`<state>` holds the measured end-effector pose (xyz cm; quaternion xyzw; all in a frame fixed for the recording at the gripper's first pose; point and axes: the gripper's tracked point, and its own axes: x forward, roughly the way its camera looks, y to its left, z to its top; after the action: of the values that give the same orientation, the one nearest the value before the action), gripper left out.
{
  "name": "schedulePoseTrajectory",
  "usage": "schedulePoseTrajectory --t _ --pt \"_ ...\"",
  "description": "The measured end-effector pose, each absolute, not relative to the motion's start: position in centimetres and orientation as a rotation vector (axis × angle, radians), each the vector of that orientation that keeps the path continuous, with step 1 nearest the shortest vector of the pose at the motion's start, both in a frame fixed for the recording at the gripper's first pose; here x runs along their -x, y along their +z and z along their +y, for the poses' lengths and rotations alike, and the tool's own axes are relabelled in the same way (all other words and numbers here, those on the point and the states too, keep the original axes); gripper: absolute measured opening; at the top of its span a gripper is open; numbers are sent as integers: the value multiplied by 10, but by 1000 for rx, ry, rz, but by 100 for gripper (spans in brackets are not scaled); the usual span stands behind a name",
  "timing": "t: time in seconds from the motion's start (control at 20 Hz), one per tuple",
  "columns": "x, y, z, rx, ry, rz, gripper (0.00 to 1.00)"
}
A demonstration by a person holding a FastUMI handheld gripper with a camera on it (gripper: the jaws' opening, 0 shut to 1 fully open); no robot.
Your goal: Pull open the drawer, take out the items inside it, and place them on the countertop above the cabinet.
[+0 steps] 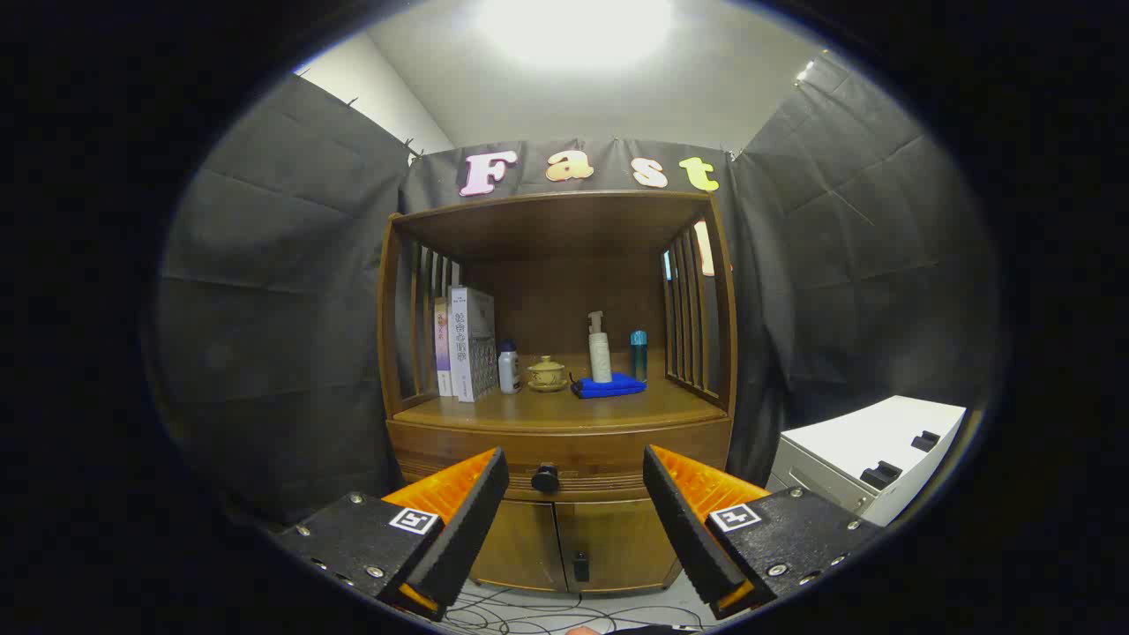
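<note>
A wooden cabinet [564, 520] stands straight ahead with its drawer [609, 459] closed. The drawer's round dark knob [545, 478] lies between my fingers and well beyond them. My gripper [575, 476] is open and holds nothing. Above the drawer is the countertop [547, 411], roofed by a shelf with slatted sides. The drawer's contents are hidden.
On the countertop stand books [466, 344], a small white bottle [509, 368], a yellow lidded pot [547, 374], a pump bottle [600, 349] on a folded blue cloth [610, 386], and a teal bottle [638, 355]. A white unit [869, 459] sits to the right. Cables [529, 613] lie on the floor.
</note>
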<state>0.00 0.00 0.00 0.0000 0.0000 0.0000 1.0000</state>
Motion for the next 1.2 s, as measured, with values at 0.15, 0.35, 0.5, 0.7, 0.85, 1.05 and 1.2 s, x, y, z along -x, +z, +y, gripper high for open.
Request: schedulePoseTrajectory --t 0.15,0.35,0.5,0.7,0.85,1.05,1.2 --pt "0 1 0 -3 3 -5 96" --pt "-1 1 0 -13 4 -12 96" --pt "-1 1 -2 -14 5 -18 96" --pt "-2 1 -1 -23 7 -21 96" --pt "-6 -1 2 -25 16 -17 96" --pt "-15 2 4 -29 23 -31 96" --pt "-28 3 8 -26 33 -41 96"
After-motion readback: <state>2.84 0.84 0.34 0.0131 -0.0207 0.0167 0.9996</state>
